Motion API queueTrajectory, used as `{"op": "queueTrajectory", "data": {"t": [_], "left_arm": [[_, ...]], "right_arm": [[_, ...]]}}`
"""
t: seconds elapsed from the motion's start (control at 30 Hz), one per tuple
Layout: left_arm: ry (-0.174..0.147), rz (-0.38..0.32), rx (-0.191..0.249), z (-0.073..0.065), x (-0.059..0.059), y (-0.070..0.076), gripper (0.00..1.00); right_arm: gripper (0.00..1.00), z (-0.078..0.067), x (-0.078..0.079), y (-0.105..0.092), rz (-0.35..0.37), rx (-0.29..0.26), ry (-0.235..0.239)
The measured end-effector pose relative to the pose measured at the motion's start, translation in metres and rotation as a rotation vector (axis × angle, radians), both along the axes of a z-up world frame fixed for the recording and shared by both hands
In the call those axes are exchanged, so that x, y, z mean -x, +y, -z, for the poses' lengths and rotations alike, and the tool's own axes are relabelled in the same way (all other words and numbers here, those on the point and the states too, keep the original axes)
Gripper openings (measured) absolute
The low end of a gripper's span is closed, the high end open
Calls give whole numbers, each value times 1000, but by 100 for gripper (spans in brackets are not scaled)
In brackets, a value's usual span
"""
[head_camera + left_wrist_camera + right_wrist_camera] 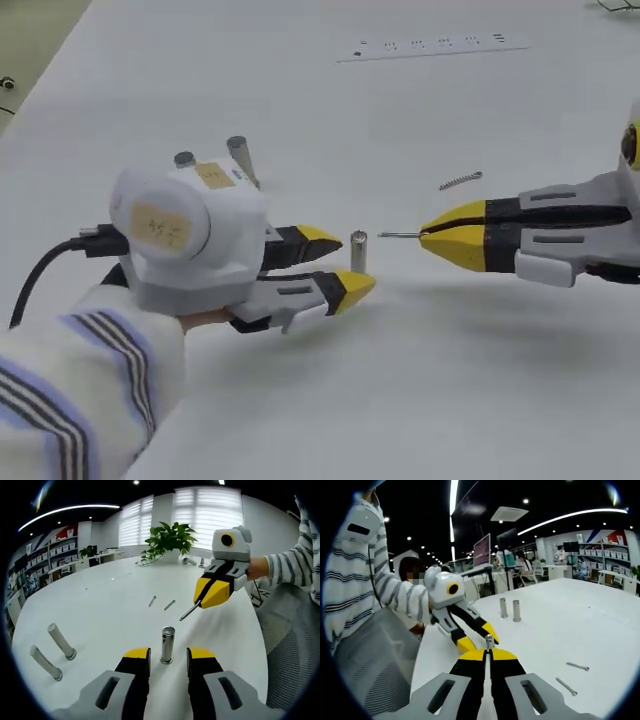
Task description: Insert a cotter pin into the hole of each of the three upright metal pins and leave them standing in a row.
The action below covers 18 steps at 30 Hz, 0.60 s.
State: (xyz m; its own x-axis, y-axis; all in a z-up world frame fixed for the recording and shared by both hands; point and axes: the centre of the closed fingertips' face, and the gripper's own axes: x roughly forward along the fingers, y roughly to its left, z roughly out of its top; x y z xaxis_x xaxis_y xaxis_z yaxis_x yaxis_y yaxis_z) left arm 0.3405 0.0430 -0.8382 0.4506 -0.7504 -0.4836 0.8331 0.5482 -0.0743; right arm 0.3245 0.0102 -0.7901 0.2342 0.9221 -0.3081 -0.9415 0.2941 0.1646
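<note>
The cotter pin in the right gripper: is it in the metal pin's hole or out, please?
Out: the cotter pin, held in the right gripper, ends short of the metal pin.

— Which colours are seen on the left gripper (352,260)?
— Yellow is seen at the fingertips, black behind them, white on the body; a tan label (160,225) is shown on the housing.
— And on the right gripper (428,237)?
— The same scheme is used: yellow tips, black jaws, pale grey-white shell.
— How is the sleeve (70,390) patterned?
— White cloth is crossed by dark stripes edged with lavender.
— And the metal parts?
— The upright pin (358,251) is finished in silver-grey, and the cotter pin (400,235) is matched to it. The table (300,100) is plain white, the cable (40,270) black, and the plant (167,537) in the left gripper view is coloured green.
</note>
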Motion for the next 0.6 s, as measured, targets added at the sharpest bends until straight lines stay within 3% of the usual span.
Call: {"op": "queueTrajectory", "data": {"t": [0.2, 0.47, 0.6], "left_arm": [[20, -19, 14, 4, -2, -2, 21], [26, -37, 12, 6, -4, -4, 18], [21, -37, 0, 8, -2, -5, 11]], "right_arm": [[3, 5, -1, 2, 2, -4, 16], [3, 10, -3, 2, 18, -14, 32], [3, 12, -3, 2, 25, -19, 41]]}}
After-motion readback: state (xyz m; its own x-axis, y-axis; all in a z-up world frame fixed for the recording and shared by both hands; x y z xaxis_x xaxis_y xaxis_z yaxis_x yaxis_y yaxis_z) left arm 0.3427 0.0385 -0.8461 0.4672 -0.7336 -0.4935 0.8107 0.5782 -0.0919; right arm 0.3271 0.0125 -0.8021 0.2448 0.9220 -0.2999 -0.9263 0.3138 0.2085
